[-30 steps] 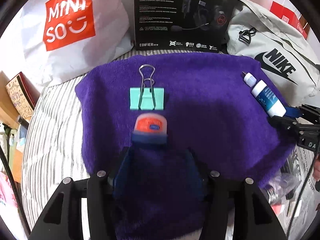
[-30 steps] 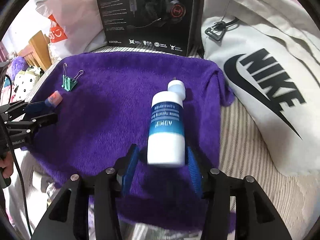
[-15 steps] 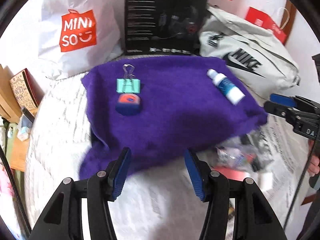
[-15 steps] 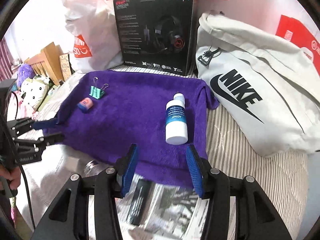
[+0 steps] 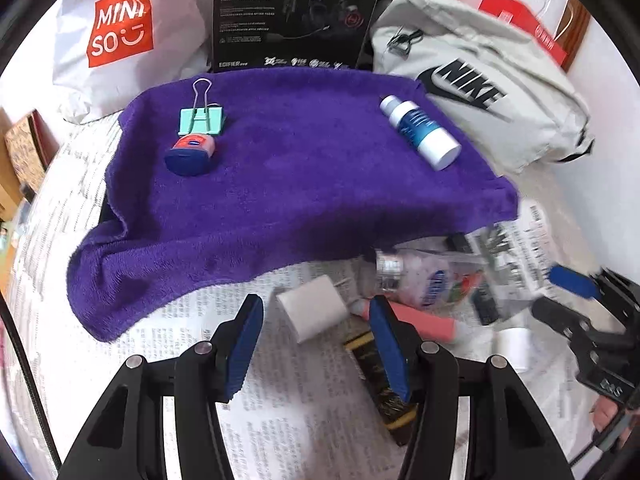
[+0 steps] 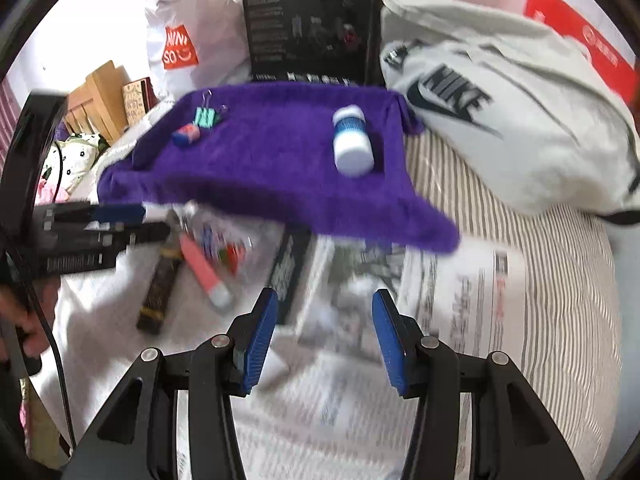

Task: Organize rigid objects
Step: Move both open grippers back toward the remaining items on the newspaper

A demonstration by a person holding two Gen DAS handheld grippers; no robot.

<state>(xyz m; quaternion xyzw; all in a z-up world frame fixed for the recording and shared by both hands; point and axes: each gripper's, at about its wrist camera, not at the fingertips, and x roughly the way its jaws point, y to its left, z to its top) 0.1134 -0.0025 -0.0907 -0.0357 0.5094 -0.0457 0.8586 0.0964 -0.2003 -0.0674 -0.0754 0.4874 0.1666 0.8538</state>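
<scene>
Towel [image 5: 304, 184], purple, is spread on the bed, with newspaper [image 5: 292, 408] laid along its near edge. A mint clip [image 5: 201, 120] is seen by the towel's far left corner, and a small blue tin [image 5: 191, 155] with a red lid lies just beside it, toward the near edge. A white bottle [image 5: 420, 132] with a blue label is laid on its side near the towel's right edge, cap pointing away. On the newspaper a white block [image 5: 312, 312], a pink tube [image 5: 420, 320], a clear bag [image 5: 424, 280] and a dark bar [image 5: 380, 392] are scattered. The left gripper [image 5: 316, 340] is held over the newspaper, jaws apart, nothing between them. The right gripper [image 6: 324, 332] is likewise held apart and empty above the newspaper, well short of the bottle.
</scene>
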